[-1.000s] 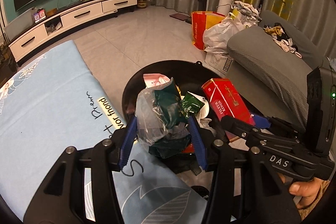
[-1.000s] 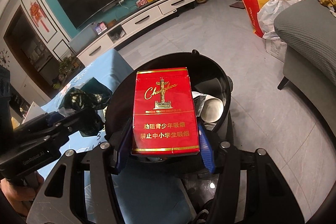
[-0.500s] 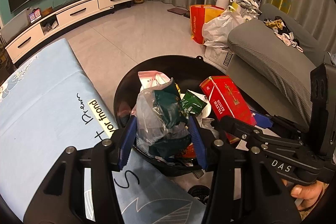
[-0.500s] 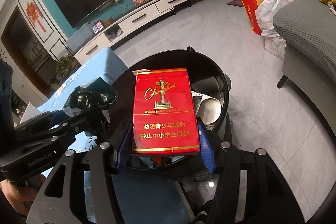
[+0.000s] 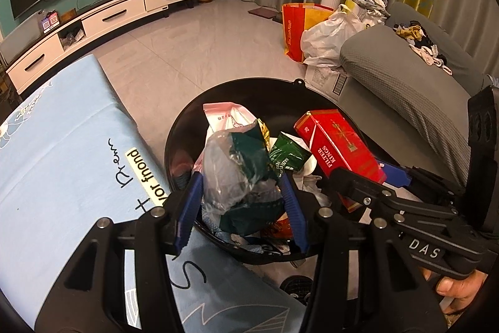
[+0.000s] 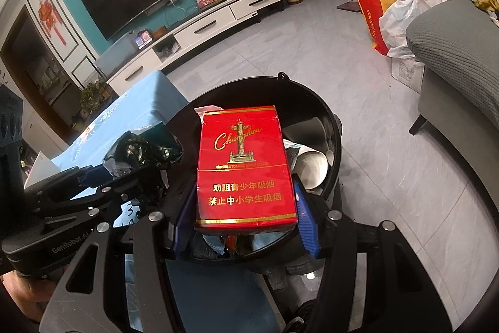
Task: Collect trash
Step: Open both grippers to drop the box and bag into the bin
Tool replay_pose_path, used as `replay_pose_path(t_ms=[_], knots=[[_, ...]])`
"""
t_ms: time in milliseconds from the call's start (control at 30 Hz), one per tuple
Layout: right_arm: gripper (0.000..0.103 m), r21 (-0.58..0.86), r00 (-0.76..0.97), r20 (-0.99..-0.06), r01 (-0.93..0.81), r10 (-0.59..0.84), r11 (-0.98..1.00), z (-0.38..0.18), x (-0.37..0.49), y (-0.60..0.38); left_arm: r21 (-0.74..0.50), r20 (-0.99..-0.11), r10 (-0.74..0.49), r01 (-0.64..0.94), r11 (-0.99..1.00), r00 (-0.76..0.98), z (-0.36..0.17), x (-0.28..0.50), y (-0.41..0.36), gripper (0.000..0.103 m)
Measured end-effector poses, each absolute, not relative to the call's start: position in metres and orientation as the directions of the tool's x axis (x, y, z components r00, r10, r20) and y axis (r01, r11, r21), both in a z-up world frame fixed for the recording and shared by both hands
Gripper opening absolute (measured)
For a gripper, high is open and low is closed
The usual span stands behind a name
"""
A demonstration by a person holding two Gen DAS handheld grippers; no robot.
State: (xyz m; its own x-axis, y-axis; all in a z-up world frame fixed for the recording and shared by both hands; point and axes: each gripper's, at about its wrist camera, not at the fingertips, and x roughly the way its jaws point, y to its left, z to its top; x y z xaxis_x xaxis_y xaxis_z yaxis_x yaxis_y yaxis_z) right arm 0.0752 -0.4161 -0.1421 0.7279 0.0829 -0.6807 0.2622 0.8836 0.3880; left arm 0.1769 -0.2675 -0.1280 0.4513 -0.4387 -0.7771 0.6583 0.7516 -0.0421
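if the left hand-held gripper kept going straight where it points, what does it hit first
Probably the trash already in the black bin: the left hand-held gripper, clamping a crumpled plastic wrapper, points down into it. Depth is unclear.

**Count of things in view**

One black round bin (image 5: 237,89). One red cigarette carton (image 6: 244,167). One crumpled clear-and-green plastic wrapper (image 5: 240,173). One small green packet (image 5: 288,156). One pink-and-white pouch (image 5: 229,117). Two white paper cups (image 6: 312,155). Two grippers: left gripper (image 5: 240,205), right gripper (image 6: 246,217).
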Motion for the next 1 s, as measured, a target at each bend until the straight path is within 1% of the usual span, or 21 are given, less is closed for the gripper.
replay_pose_path(t_ms=[1000], knots=[[0.057,0.359,0.707,-0.705,0.291,0.054,0.887,-0.15,0.091,-0.423,-0.032,-0.797,-0.417,0.659,0.751,0.437,-0.141,0.185,-0.274,0.053]])
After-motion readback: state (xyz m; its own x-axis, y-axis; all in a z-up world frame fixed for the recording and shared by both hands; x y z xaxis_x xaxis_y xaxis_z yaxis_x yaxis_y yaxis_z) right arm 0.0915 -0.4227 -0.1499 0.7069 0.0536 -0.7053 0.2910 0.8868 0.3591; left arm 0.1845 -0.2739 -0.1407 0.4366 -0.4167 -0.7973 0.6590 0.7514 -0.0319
